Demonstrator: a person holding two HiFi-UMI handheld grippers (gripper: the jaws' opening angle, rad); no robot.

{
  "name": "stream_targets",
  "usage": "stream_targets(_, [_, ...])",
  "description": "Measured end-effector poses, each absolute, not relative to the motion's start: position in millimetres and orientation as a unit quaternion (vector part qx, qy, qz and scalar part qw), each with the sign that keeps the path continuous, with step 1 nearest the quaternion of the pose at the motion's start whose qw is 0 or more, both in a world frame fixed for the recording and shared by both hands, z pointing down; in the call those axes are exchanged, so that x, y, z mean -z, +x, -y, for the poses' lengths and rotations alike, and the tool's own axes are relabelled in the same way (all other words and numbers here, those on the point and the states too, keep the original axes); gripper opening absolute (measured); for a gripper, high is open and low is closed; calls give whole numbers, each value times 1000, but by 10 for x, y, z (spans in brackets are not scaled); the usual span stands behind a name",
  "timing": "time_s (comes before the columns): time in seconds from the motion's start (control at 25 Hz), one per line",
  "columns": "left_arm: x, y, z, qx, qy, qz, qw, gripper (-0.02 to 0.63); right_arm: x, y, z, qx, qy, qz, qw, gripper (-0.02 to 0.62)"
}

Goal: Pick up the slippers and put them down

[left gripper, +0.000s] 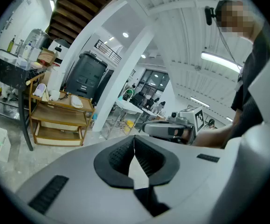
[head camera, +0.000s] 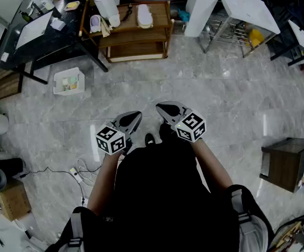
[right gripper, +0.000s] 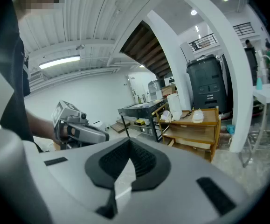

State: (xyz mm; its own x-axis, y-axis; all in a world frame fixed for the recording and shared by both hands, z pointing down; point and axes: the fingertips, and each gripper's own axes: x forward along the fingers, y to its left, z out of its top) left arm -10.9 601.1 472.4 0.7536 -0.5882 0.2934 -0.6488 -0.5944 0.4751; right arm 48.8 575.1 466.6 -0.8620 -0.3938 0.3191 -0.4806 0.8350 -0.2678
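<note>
A pair of white slippers lies on top of a wooden shelf unit at the far side of the room. The same slippers show in the left gripper view and, as slippers, in the right gripper view. My left gripper and right gripper are held side by side at waist height, far from the shelf and pointing slightly down. In its own view the left gripper is shut with nothing in it. The right gripper is shut and holds nothing either.
A black table with clutter stands left of the shelf, and a white bin sits on the marble floor below it. A white cylinder stands on the shelf. There is a white table at back right, a dark cabinet at right, and cables at left.
</note>
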Motion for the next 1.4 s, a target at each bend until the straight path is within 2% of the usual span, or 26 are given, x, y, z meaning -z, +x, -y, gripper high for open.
stream_targets(0.76, [-4667, -349, -5956, -51, 897, 331, 288, 12, -4617, 201, -5774, -182, 237, 946, 128, 6])
stream_targets(1.4, [-4667, -398, -5563, -51, 888, 349, 297, 12, -4640, 153, -5291, -189, 213, 949, 137, 6])
